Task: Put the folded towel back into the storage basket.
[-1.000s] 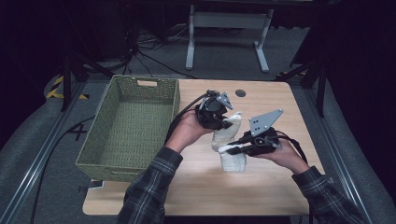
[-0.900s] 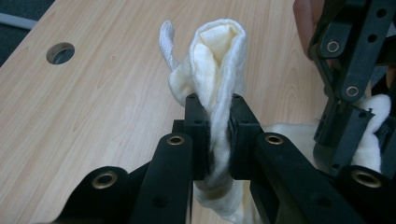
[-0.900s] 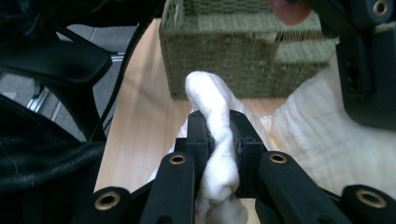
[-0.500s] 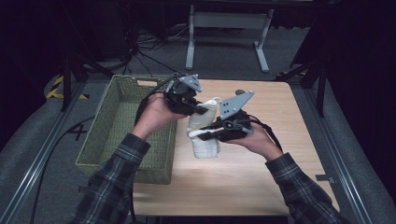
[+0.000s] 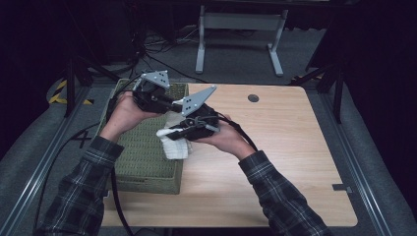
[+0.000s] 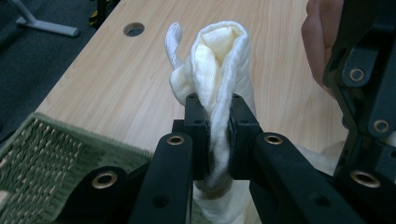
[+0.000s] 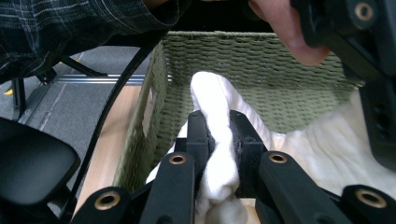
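Already the white cloth (image 5: 173, 140) is clamped by both the left gripper (image 5: 164, 102) and right gripper (image 5: 173, 132), hung above the woven basket's (image 5: 147, 167) right rim.

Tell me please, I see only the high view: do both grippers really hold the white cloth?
Observer: Yes. In the left gripper view the left gripper is shut on a fold of the cloth.
Operator: And the right one?
Observer: The right gripper also pinches a fold between its jaws.
Operator: What lies in front of it?
Observer: The inside of the green basket, its woven wall just beyond the cloth.
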The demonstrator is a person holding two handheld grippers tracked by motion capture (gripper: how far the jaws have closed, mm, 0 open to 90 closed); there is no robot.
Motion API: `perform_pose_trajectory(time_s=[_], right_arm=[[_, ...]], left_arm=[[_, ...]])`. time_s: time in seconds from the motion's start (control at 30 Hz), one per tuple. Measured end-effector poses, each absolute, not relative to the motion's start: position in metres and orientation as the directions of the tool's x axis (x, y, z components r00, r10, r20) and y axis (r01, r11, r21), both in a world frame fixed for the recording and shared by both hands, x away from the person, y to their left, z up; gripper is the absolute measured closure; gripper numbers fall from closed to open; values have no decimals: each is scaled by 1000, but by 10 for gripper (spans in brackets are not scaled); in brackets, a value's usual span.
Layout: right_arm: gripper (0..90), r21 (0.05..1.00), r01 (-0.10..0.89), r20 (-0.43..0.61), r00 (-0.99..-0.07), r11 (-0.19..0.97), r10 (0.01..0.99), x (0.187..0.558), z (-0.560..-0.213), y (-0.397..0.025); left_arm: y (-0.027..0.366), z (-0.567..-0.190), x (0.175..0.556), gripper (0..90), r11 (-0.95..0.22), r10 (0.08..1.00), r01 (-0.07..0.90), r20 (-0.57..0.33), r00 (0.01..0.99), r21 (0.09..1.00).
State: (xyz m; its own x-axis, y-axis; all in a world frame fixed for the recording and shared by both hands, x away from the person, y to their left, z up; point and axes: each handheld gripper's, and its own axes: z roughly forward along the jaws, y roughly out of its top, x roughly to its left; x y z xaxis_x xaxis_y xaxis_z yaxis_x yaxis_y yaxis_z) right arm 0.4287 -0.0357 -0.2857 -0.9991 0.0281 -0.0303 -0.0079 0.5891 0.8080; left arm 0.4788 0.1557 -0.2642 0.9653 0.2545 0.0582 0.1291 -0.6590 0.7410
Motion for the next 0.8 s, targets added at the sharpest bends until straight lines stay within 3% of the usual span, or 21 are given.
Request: perform_pose_trajectory(time_s=[0.37,0.8], right_arm=[[810,802,-13,-16,-1000,597,0,425,-312,6],[805,808,38,46,-999,588,1,420,-347,12]], left_arm=[[184,-288,470,818,-650,293,173,34,955,740],[192,-313,466,817,-650,306,211,-3,952,730]])
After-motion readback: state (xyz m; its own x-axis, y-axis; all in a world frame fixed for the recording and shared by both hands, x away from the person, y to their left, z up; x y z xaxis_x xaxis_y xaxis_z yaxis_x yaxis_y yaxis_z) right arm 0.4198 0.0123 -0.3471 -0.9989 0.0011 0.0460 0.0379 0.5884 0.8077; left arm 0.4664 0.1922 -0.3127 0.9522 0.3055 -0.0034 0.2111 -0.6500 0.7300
